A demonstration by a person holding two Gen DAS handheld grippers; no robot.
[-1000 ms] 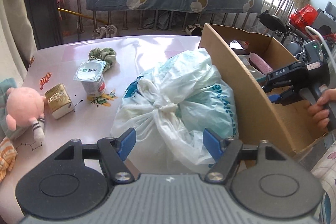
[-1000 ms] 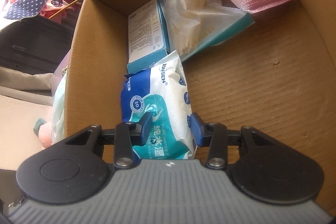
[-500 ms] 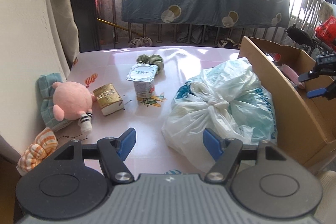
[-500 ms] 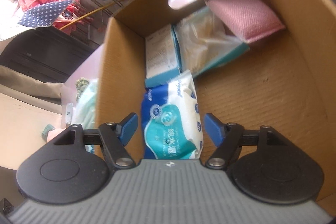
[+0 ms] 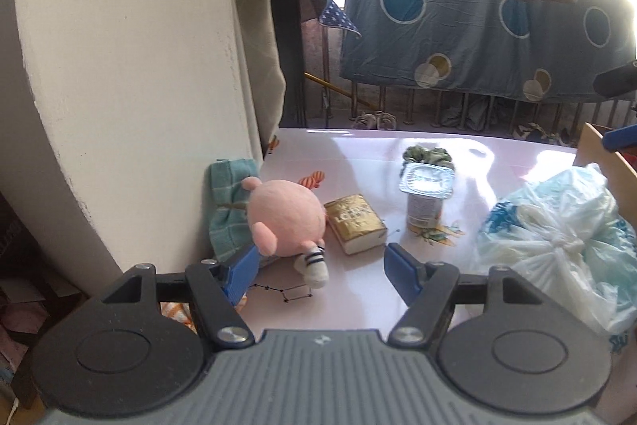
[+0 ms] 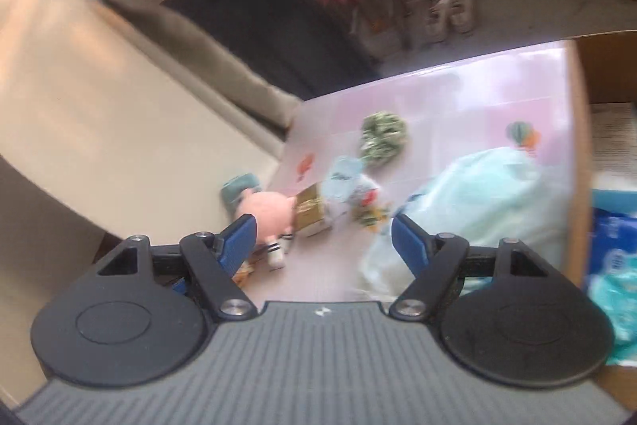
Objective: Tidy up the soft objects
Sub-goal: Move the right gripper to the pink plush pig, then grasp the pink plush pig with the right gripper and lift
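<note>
A: The pink plush toy (image 5: 284, 216) — where does it lie?

B: At the left edge of the surface (image 5: 358, 142), against a teal cloth (image 5: 227, 202), with a small gold pack (image 5: 356, 222) just beside it.

A: And the left gripper (image 5: 322, 267)?

B: Its jaws stand wide and hold nothing; the toy's striped foot shows between them.

A: The right gripper (image 6: 322, 237)?

B: Its jaws are opening, nothing between the pads. The view is blurred. A tied plastic bag (image 6: 489, 194) lies against the cardboard box (image 6: 577, 146) at the right edge, a wet-wipes pack (image 6: 613, 249) inside it.

A: Anything else?

B: A yogurt cup (image 5: 425, 198) and a green scrunchie (image 5: 428, 155) toward the far edge.
</note>
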